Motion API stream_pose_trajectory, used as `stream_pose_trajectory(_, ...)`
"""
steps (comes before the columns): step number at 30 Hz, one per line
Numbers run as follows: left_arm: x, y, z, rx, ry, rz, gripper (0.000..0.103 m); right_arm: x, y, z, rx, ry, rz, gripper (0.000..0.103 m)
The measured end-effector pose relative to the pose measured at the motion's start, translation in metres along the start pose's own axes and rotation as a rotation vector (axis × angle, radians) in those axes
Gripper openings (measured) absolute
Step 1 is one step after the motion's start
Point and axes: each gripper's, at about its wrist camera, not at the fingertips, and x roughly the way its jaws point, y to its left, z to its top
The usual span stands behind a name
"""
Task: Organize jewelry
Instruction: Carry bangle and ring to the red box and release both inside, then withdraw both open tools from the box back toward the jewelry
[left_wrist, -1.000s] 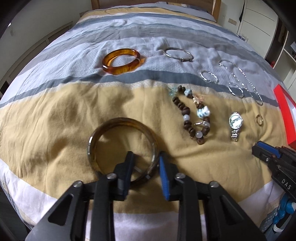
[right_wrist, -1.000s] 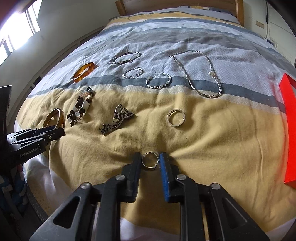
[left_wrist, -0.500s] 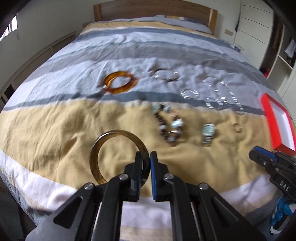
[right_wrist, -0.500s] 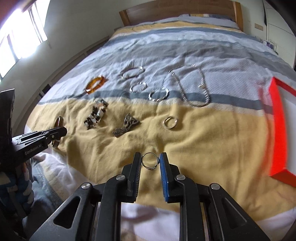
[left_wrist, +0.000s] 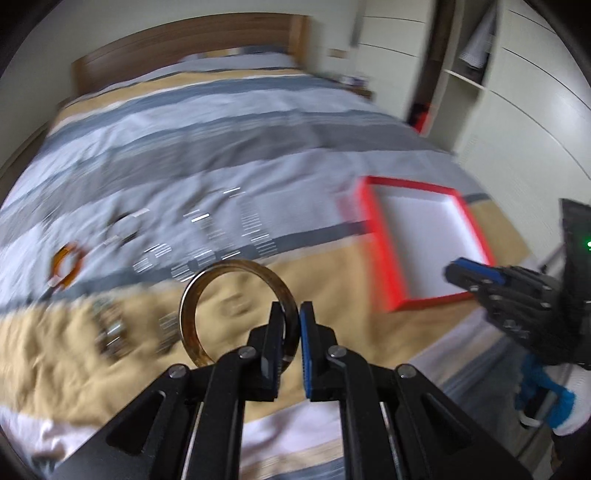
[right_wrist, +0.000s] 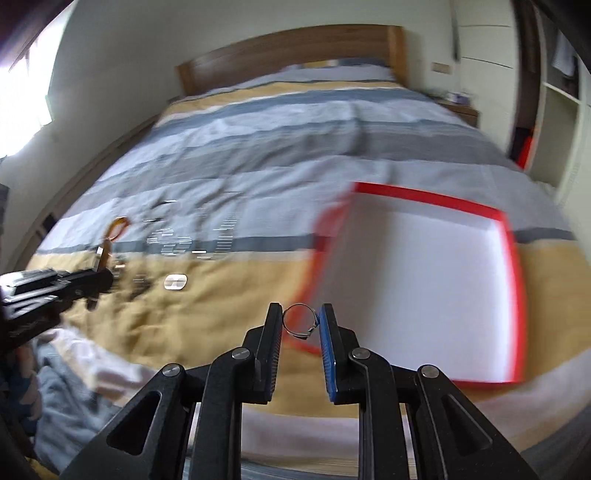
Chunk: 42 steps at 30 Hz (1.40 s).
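While clamped in the left gripper, brown bangle loops toward ten o'clock above the bed; small ring pinched in right gripper, red tray at two o'clock.

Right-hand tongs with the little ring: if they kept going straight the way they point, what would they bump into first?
Probably the near red edge of the box, which lies just beyond the right tongs and their ring; blur makes depth uncertain.

The bed cover has yellow, grey, pale blue and white stripes. The box is red outside and white inside. The big bangle is brown, the ring silver.
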Motion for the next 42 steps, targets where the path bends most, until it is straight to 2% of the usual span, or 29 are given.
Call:
stream_pose_trajectory(6, 0.039, -0.085, 0.039, 0.114, 0.031, -0.142, 0.008, 0.018, -0.064, -0.008, 0.012, 0.078, -0.087, 0.020)
stream_pose_trajectory(11, 0.091, -0.133, 0.049, 0.170, 0.098, -0.186, 0.008, 0.036, -0.088, -0.018, 0.014, 0.127, -0.098, 0.020)
stream_pose_trajectory(16, 0.126, -0.143, 0.041, 0.184, 0.159, -0.167, 0.008, 0.049, -0.094, -0.023, 0.001, 0.166, -0.074, 0.020)
stream_pose_trajectory(23, 0.162, -0.138, 0.026, 0.152, 0.239, -0.160, 0.010, 0.057, -0.100, -0.026, -0.018, 0.210, -0.053, 0.019)
stream_pose_trajectory(28, 0.164, -0.142, 0.018, 0.158, 0.240, -0.157, 0.011, 0.056, -0.098, -0.025, -0.040, 0.224, -0.072, 0.017)
stream_pose_trajectory(31, 0.162, -0.144, 0.016, 0.165, 0.232, -0.158, 0.012, 0.053, -0.097, -0.024, -0.043, 0.218, -0.084, 0.025)
stream_pose_trajectory(33, 0.156, -0.146, 0.016, 0.174, 0.226, -0.170, 0.012, 0.050, -0.095, -0.023, -0.044, 0.207, -0.085, 0.034)
stream_pose_trajectory(36, 0.142, -0.145, 0.016, 0.178, 0.200, -0.164, 0.020, 0.041, -0.095, -0.021, -0.040, 0.187, -0.100, 0.044)
stream_pose_trajectory(42, 0.105, -0.140, 0.025, 0.178, 0.130, -0.136, 0.023, 0.006, -0.084, -0.019, -0.031, 0.136, -0.123, 0.048)
